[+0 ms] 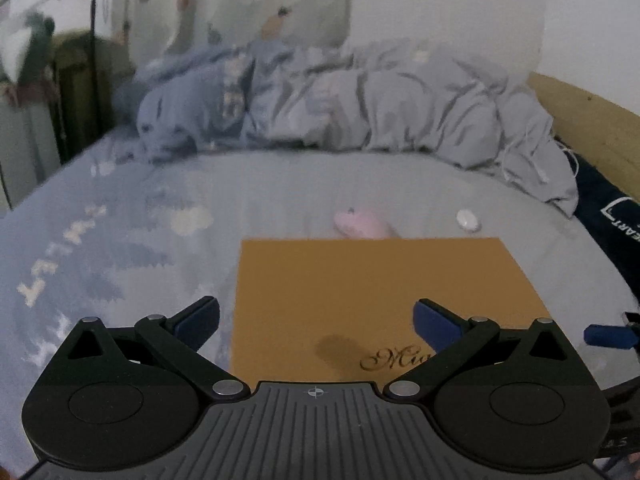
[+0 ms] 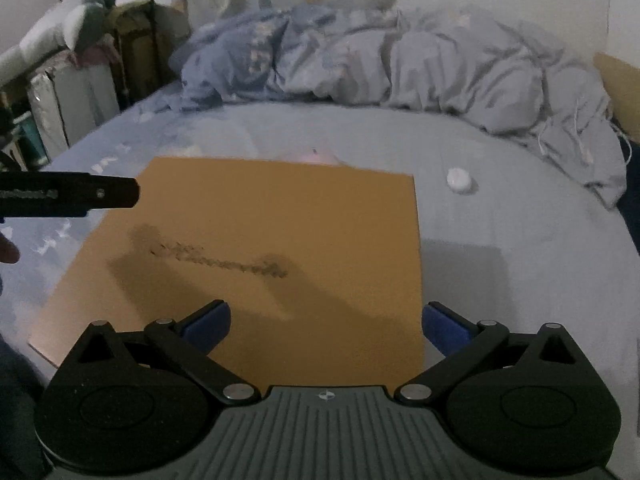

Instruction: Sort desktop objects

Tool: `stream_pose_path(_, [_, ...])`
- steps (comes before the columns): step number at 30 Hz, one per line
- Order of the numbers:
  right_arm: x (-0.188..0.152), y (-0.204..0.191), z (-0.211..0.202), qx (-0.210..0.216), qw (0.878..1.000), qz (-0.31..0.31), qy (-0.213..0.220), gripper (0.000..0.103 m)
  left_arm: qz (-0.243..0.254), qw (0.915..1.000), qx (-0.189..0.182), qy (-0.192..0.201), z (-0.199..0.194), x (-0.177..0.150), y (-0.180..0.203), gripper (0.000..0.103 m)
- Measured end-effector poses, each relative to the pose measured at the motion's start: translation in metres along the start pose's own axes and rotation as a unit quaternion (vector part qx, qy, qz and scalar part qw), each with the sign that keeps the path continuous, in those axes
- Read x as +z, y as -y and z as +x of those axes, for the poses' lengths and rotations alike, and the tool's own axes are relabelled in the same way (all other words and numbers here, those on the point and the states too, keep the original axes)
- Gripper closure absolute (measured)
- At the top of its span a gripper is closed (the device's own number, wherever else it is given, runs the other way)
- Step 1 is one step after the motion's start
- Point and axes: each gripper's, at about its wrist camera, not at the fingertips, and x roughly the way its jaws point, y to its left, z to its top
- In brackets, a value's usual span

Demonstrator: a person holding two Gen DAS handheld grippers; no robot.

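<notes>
A flat orange-brown box [image 1: 384, 288] with gold script lettering lies on the blue-grey bed sheet; it also shows in the right wrist view [image 2: 280, 248]. A pink object [image 1: 362, 225] lies just behind the box, barely visible in the right wrist view [image 2: 316, 156]. A small white oval object [image 1: 469, 221] lies to the right of it on the sheet, also in the right wrist view [image 2: 459, 181]. My left gripper [image 1: 318, 322] is open and empty above the box's near edge. My right gripper [image 2: 324, 326] is open and empty over the box's near right corner.
A crumpled grey-blue duvet [image 1: 360, 104] is piled across the back of the bed. A wooden bed frame [image 1: 592, 116] and a dark bag [image 1: 616, 216] are on the right. Shelves and clutter [image 2: 72, 92] stand to the left. The left gripper's body [image 2: 68, 196] reaches in from the left.
</notes>
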Motion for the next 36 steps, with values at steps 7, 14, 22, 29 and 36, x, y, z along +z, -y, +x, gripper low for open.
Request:
stream_pose_path(7, [0.003, -0.002, -0.022, -0.001, 0.999, -0.006, 0.053, 0.0, 0.011, 0.9994, -0.024, 0.024, -0.026, 0.002, 0.014, 0.0])
stream_pose_path(14, [0.003, -0.001, -0.032, 0.0, 0.998, -0.004, 0.067, 0.0, 0.037, 0.999, -0.012, 0.024, -0.047, -0.017, 0.024, 0.0])
stream_pose_path(22, [0.001, -0.01, -0.035, 0.013, 0.998, -0.006, 0.067, 0.0, -0.002, 0.9996, -0.002, 0.029, -0.053, -0.018, 0.009, 0.0])
stream_pose_path(29, [0.0, -0.011, -0.022, 0.009, 0.998, -0.011, 0.057, 0.0, 0.005, 0.9998, 0.001, 0.018, -0.045, -0.018, 0.005, 0.0])
stream_pose_path(36, [-0.002, -0.011, -0.019, 0.007, 0.999, -0.009, 0.049, 0.0, 0.012, 0.9999, -0.002, 0.012, -0.04, -0.02, 0.006, 0.0])
